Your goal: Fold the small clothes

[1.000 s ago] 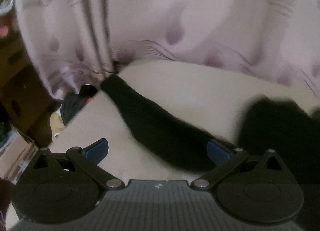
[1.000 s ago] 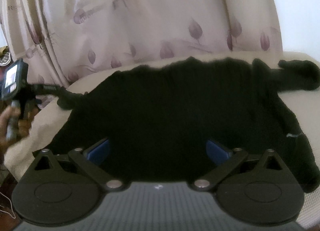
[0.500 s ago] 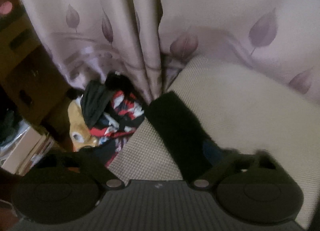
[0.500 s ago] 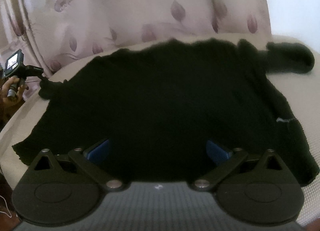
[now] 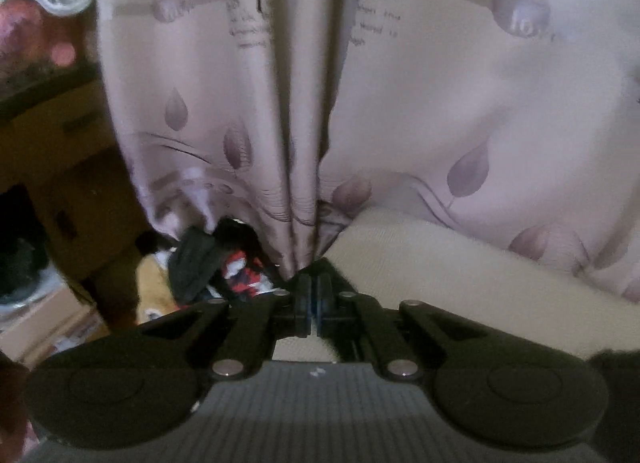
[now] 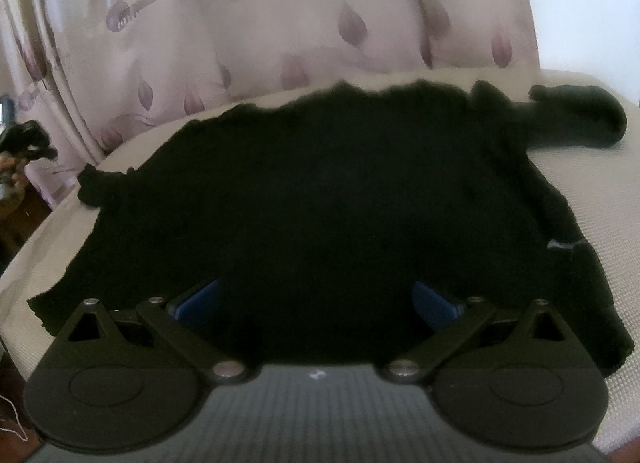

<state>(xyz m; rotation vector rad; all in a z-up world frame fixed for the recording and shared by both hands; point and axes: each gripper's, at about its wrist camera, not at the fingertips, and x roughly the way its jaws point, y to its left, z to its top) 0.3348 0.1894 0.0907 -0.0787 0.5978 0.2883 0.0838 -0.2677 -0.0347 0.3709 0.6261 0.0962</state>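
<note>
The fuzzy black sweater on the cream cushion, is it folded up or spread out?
Mostly spread out. The fuzzy black sweater lies flat across the cream cushion, one sleeve stretched sideways; nothing looks folded over yet.

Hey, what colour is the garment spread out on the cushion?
Black. The garment shows best in the right wrist view, lying on the cream cushion.

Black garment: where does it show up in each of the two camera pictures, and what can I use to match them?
Left wrist view: only a fuzzy dark bit of the black garment shows, at the lower right edge.
Right wrist view: it lies spread across the middle, on the cream cushion.
Shared landmark: the leaf-print curtain hanging behind the cushion.
</note>
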